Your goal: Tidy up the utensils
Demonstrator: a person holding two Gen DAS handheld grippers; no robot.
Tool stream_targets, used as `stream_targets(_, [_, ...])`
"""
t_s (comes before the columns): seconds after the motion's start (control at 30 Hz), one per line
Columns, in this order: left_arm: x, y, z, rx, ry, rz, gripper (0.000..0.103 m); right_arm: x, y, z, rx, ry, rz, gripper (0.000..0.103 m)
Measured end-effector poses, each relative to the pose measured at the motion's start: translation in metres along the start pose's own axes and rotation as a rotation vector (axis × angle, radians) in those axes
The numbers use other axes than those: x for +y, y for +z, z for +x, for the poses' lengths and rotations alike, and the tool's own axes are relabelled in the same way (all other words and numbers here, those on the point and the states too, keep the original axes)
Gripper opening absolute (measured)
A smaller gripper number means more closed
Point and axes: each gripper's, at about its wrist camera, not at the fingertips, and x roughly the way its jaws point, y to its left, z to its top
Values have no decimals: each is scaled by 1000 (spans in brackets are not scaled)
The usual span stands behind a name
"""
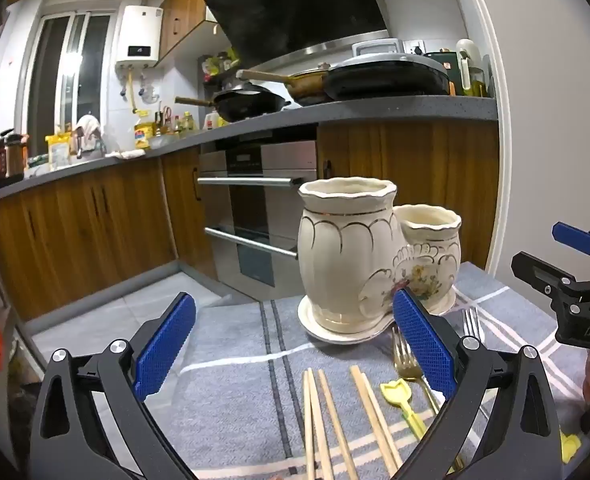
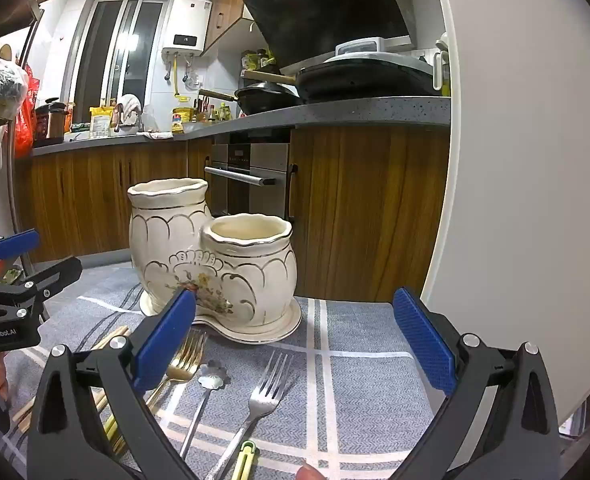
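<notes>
Hovering grippers: left gripper [image 1: 293,346] and right gripper [image 2: 293,344] are both held above the grey plaid cloth [image 2: 367,392], jaws spread wide, nothing between the pads.
Holder position: twin ceramic utensil holder [image 2: 215,264] stands on its saucer near the far edge of the cloth, tall pot [image 1: 347,256] joined to short pot [image 1: 431,256]; both mouths look empty from this angle.
Utensil positions: wooden chopsticks [image 1: 327,424] lie toward the near edge under the left gripper; gold fork [image 2: 183,360], silver fork [image 2: 263,396], flower-head spoon [image 2: 211,380] and yellow tulip pick [image 1: 399,396] lie between the holder and the near edge.
Risk, crowded grasp: gold fork, spoon and silver fork lie near each other; wide jaws closing there would likely catch two at once or push one aside.
Risk, flat items: forks and chopsticks lie flat on soft cloth; pads could pinch a fold instead and drag the cloth.
Risk, holder tip: dragged cloth, or a utensil striking a scalloped rim, could rock the holder toward the far edge.
Risk, gripper clash: both grippers work the same small area; converging paths could collide.
Risk, chopstick split: sticks lie fanned, so a single close would probably take some and scatter the rest.
</notes>
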Motion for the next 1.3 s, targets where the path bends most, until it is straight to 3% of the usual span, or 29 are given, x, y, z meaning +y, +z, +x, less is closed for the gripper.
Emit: stream_targets(1.3, [0, 0, 0, 1, 1, 2, 98, 0, 1, 0, 3, -1, -3, 98])
